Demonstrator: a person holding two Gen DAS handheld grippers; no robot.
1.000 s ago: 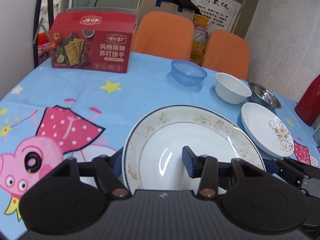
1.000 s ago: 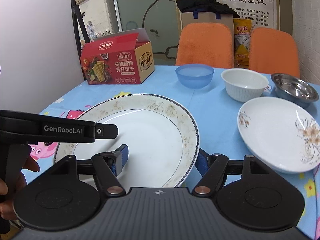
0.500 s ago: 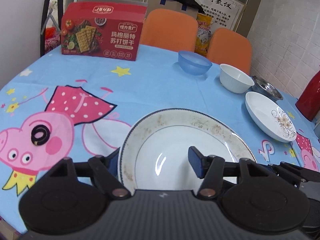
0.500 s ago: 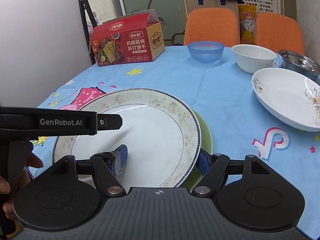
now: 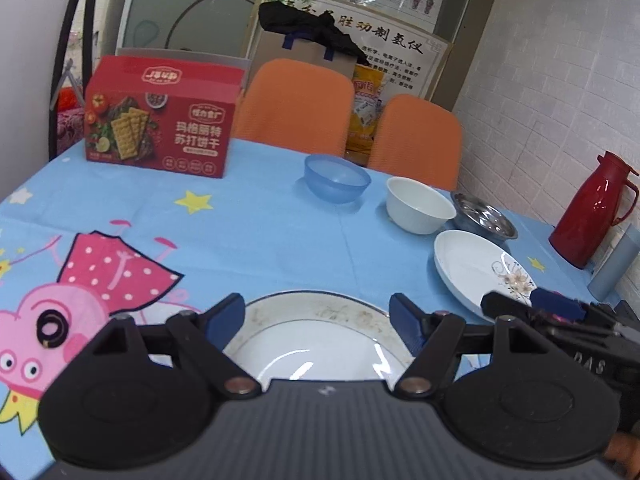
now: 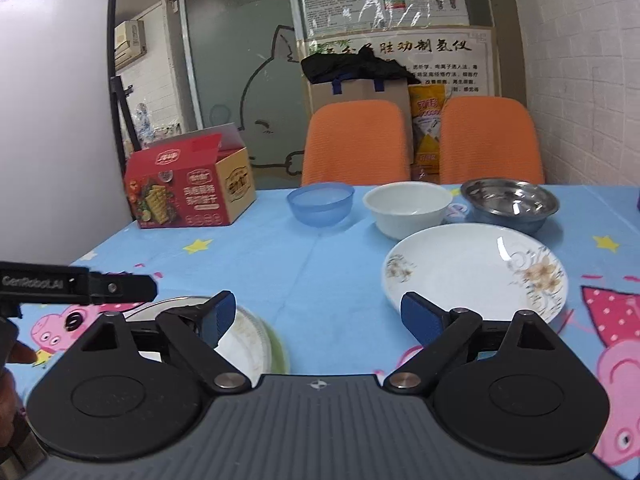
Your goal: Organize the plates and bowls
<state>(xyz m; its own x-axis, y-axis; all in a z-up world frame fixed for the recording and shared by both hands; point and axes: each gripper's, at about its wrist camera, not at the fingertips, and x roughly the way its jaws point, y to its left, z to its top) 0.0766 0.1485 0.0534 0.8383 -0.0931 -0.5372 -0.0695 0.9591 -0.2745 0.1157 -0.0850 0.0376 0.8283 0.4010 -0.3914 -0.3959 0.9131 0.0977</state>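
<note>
A large white plate with a worn gold rim (image 5: 316, 332) lies on the table near its front edge, on top of a green plate whose edge shows in the right wrist view (image 6: 278, 350). My left gripper (image 5: 318, 314) is open above the large plate, not touching it. My right gripper (image 6: 318, 314) is open and empty over bare tablecloth, with the large plate (image 6: 240, 336) under its left finger. A white flowered plate (image 6: 476, 272), a blue bowl (image 6: 320, 204), a white bowl (image 6: 408, 208) and a steel bowl (image 6: 508, 200) stand farther back.
A red cracker box (image 5: 160, 128) stands at the back left. A red thermos (image 5: 592, 208) and a grey container (image 5: 614, 268) stand at the right by the wall. Two orange chairs (image 6: 356, 140) stand behind the table. The cartoon tablecloth (image 5: 260, 232) covers the table.
Both grippers have let go of the large gold-rimmed plate, opened and pulled back and up. The plate now rests on the green plate.
</note>
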